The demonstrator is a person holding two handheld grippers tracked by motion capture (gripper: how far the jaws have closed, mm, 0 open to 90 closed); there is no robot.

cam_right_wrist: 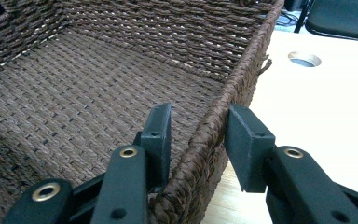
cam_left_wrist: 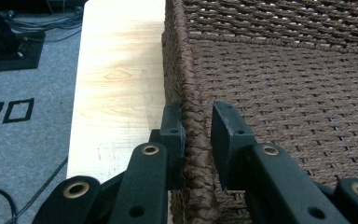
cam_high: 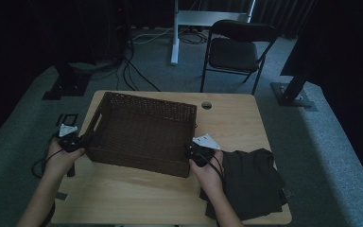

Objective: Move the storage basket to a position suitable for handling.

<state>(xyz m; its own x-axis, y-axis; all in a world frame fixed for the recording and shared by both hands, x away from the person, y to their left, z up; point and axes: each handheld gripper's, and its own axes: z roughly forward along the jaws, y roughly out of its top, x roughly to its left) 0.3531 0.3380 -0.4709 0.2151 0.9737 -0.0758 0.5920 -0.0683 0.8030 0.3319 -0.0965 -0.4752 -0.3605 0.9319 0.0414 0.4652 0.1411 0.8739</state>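
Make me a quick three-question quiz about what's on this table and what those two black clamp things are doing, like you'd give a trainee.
1. True or false: the wicker basket has something inside it.
2. What lies on the table beside the right gripper? A) a folded dark cloth B) a book C) a plate
3. Fill in: the left gripper has its jaws on either side of the basket's ____.

Key:
1. False; its woven floor is bare.
2. A, the dark cloth at the table's near right corner.
3. Rim. The right gripper straddles the opposite rim, with a gap showing at its outer jaw.
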